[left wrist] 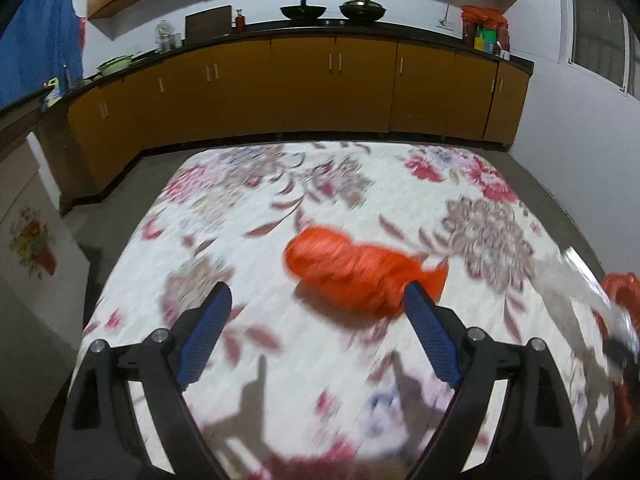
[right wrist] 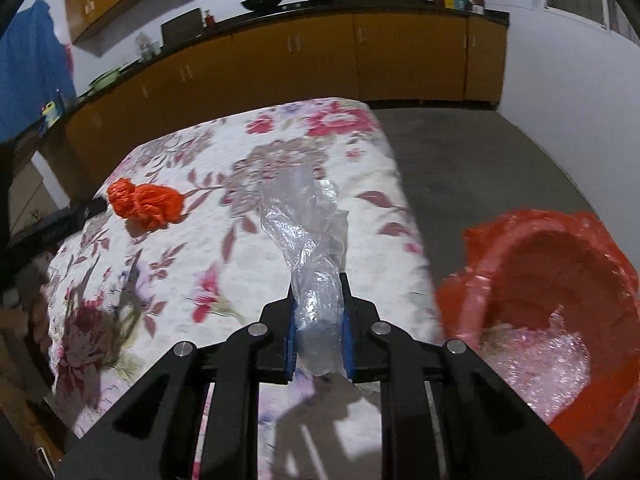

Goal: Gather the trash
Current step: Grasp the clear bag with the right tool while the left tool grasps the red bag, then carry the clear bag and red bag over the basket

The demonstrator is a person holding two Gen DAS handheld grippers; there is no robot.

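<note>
Left wrist view: left hand-held gripper (left wrist: 318, 300) spread wide, nothing between its blue pads. Crumpled orange bag (left wrist: 356, 270) lies on the floral-covered bench (left wrist: 248, 184), just ahead; its tail sits behind the right pad's tip, contact hard to judge through the blur. Dark counter with yellow cabinets (left wrist: 300, 84) runs behind, two woks (left wrist: 303, 11) on top. Blue cloth (left wrist: 38, 40) hangs far left.

Right wrist view: right hand-held gripper (right wrist: 319, 300) clamped on a twist of clear plastic wrap (right wrist: 306, 224), which sticks out forward over the bench. Orange bag lies well off to the left. Red bin (right wrist: 560, 264), lined with a red bag, stands beside the bench's right edge; clear plastic already inside.
</note>
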